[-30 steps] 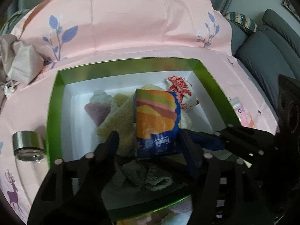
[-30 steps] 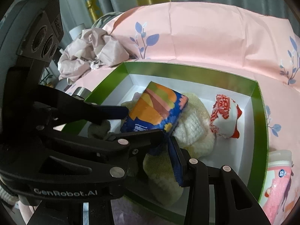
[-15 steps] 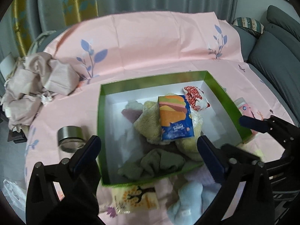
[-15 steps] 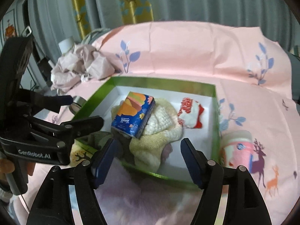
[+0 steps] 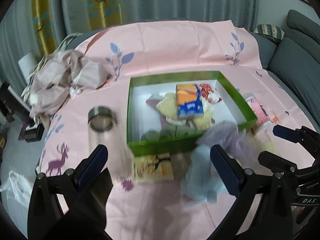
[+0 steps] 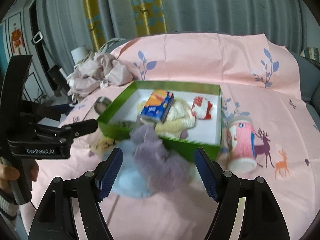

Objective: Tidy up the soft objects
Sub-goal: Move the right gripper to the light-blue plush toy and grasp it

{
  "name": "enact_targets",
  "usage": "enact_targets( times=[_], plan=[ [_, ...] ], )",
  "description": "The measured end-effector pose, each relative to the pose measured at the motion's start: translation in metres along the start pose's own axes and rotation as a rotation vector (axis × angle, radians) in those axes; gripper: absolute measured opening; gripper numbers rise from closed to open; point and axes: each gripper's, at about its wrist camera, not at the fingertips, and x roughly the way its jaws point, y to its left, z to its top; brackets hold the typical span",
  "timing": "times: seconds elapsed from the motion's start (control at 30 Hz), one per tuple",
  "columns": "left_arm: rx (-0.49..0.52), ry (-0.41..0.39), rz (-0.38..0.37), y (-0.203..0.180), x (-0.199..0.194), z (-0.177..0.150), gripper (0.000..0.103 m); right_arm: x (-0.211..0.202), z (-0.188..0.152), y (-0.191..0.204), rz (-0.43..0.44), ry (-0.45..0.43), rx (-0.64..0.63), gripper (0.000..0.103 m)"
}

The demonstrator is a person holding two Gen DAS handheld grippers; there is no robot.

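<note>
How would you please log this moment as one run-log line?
left hand-held gripper: open | right hand-held gripper: open | tissue pack: in green box

Pink printed cloth [image 5: 180, 40], glass jar with steel lid [image 5: 101, 118] lying on it, grey sofa [image 5: 296, 60], patterned curtains [image 6: 148, 6]

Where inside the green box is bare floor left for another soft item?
Bare white floor shows along the green box's right wall beside the red-and-white sock, and in its left half. The middle is crowded with towels under the tissue pack.
</note>
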Motion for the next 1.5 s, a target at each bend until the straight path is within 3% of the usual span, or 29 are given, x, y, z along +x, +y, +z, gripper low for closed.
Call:
enact_targets(
  times=[0.47, 0.87, 1.23, 1.5],
  plan=[
    [-0.007, 0.069, 0.048, -0.007, -0.010, -0.057, 0.102, 0.009, -0.059, 0.022, 0.056, 0.115, -0.016, 0.075],
    [-0.002, 0.082, 0.032, -0.011, -0.008, -0.065, 0.102, 0.021, -0.071, 0.028, 0.083, 0.160, -0.009, 0.075],
    [0.029, 0.080, -0.011, -0.020, -0.002, -0.064, 0.102, 0.031, -0.075, 0.023, 0.097, 0.167, 0.013, 0.075],
    [0.015, 0.103, -0.115, -0.021, 0.012, -0.063, 0.102, 0.045, -0.078, 0.014, 0.119, 0.179, 0.041, 0.075]
  ],
)
